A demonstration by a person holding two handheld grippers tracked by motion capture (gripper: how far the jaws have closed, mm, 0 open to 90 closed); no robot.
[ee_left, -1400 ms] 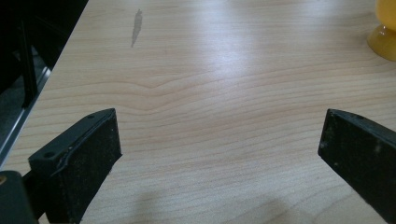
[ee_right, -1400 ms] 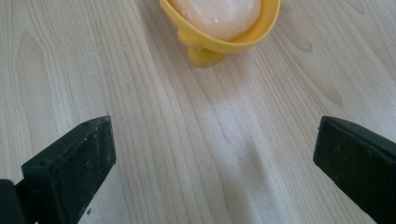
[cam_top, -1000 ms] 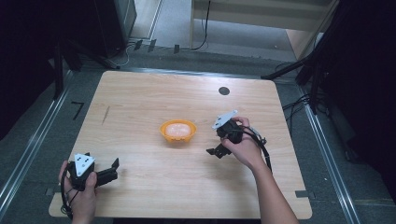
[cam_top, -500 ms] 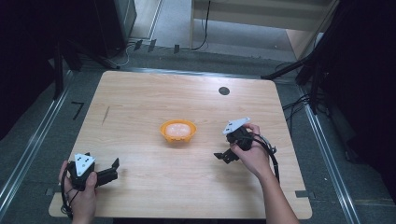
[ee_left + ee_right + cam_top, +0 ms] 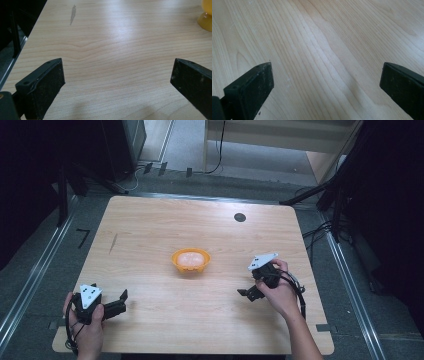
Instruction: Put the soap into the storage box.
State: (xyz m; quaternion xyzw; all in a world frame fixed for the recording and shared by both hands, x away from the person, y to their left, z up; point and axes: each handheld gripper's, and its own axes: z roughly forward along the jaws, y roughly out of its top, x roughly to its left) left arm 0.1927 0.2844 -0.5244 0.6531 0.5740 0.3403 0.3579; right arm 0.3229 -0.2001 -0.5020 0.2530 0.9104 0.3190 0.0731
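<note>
Two grippers are on the wooden bench (image 5: 150,225) in the high view, one at each near corner area. The left gripper (image 5: 121,300) is at the near left, held in the person's left hand (image 5: 86,325), and its jaws point to the right along the bench with nothing between them. The right gripper (image 5: 245,292) is at the near right, held in the right hand (image 5: 281,295), and its jaws point to the left and a little toward the near edge. An orange bowl (image 5: 190,261) with something pale pink inside stands near the middle of the bench, between the two grippers and farther away than both; it is apart from each of them. A small dark round spot (image 5: 240,217) is on the far part of the bench.

From the left gripper view, the two black jaws stand wide open, one at each lower corner, and only bare wood lies between them. The orange bowl (image 5: 206,15) appears at the far right edge, well apart from the jaws. A grey mark (image 5: 73,13) is on the wood at the far left.

From the right gripper view, the jaws are also wide open and hold nothing; between them is only the wood grain of the bench (image 5: 324,50).
</note>
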